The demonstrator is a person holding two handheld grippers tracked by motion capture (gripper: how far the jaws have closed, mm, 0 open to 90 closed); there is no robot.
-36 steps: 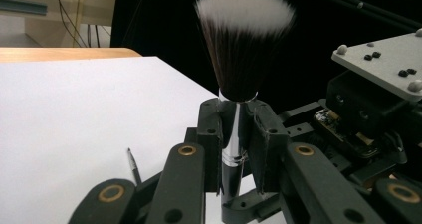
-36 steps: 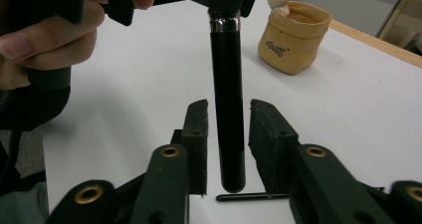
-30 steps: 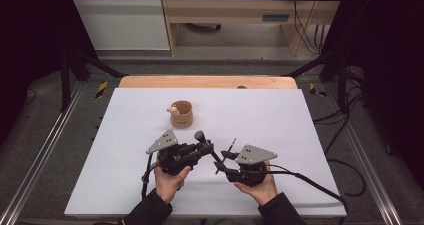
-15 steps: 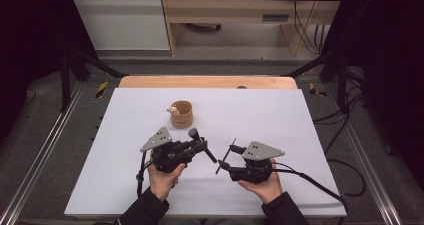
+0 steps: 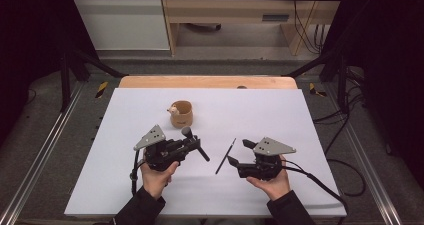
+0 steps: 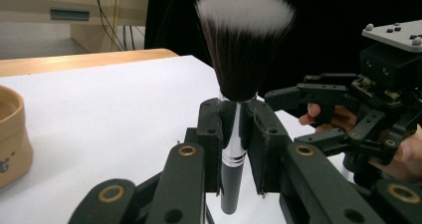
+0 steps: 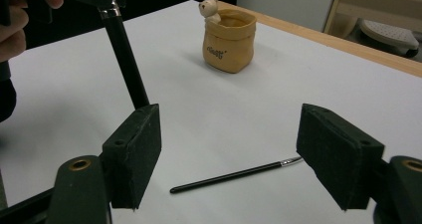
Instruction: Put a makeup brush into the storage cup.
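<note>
Left tool (image 5: 192, 144) clamped on big makeup brush (image 6: 238, 59), handle between pads, bristles up past the tips. Right tool (image 5: 236, 153) wide, jaws just been opening, nothing pressed. Thin brush (image 5: 225, 156) flat on tabletop (image 5: 300, 130) just ahead of right tool's tips, between both tools. Bear pot (image 5: 180, 113) beyond left tool, well apart.
</note>
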